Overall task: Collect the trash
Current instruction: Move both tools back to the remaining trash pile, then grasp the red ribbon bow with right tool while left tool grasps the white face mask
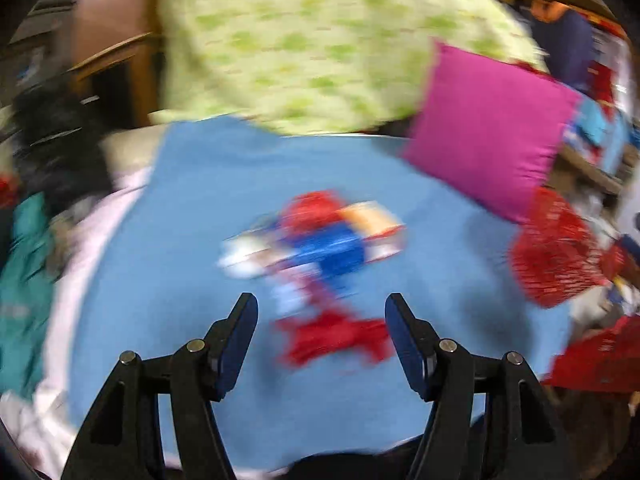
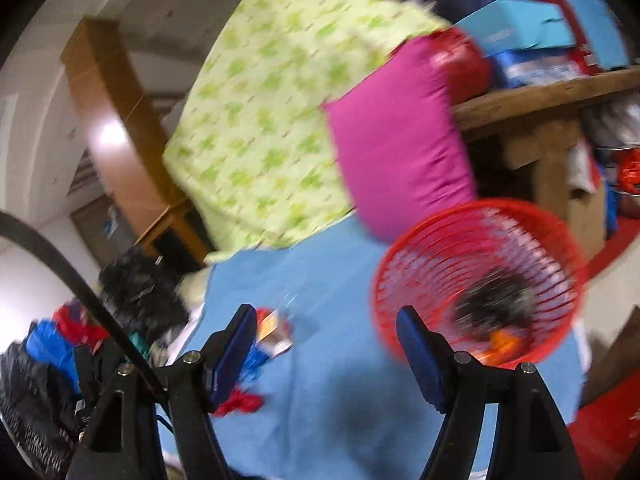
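A blurred heap of wrappers [image 1: 316, 240], red, blue, white and orange, lies on the blue sheet [image 1: 180, 220]. A crumpled red wrapper [image 1: 336, 340] lies nearer, on the sheet just past the fingertips. My left gripper [image 1: 321, 308] points down at them, open, with nothing between its pads. A red mesh basket [image 2: 480, 280] sits on the sheet at the right, with dark scraps and an orange piece inside. My right gripper [image 2: 326, 320] is open and empty; its right finger overlaps the basket's near rim. The wrappers [image 2: 272, 336] show beside its left finger.
A magenta pillow [image 1: 488, 132] and a green-patterned pillow [image 1: 312, 40] lean at the back of the bed. Dark and teal clothes [image 1: 60, 152] are piled at the left. A wooden shelf [image 2: 540, 100] with boxes stands at the right, behind the basket [image 1: 556, 252].
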The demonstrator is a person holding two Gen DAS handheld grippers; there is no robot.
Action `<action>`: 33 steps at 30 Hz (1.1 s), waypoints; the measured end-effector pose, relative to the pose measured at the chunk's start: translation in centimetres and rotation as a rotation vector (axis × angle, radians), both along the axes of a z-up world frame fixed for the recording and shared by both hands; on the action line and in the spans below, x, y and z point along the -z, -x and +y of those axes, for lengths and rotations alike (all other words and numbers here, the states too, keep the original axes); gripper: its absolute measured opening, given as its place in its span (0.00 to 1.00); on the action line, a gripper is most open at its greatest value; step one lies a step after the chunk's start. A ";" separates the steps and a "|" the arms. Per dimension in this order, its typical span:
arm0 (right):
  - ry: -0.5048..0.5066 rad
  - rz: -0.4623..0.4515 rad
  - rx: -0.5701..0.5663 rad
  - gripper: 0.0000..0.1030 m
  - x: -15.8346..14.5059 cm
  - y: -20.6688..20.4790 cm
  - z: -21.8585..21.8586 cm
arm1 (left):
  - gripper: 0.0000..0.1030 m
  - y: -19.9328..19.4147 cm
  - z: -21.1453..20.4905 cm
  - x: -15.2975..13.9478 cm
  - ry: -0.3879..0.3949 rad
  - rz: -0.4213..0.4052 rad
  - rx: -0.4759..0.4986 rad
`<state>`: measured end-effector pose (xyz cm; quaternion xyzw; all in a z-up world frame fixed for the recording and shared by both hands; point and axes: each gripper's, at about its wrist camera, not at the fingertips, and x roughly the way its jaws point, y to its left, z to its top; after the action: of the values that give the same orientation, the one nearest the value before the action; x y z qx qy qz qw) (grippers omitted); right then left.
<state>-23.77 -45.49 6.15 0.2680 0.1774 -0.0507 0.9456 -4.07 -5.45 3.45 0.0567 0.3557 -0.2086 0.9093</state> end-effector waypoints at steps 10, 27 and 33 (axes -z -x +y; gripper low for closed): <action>-0.024 0.207 -0.321 0.73 5.2 -11.1 11.9 | 0.65 -0.7 9.7 3.7 0.077 0.068 -0.160; 0.113 0.381 -0.590 0.73 14.4 -25.3 22.5 | 0.65 -2.3 12.7 8.2 0.124 0.166 -0.177; 0.214 0.496 -0.651 0.60 18.2 -27.6 25.4 | 0.65 -3.3 12.7 8.3 0.124 0.170 -0.180</action>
<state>3.82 -20.08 -12.07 0.0777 0.4688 0.1696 0.8634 -0.74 7.29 -4.80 -0.0494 0.4214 -0.1518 0.8927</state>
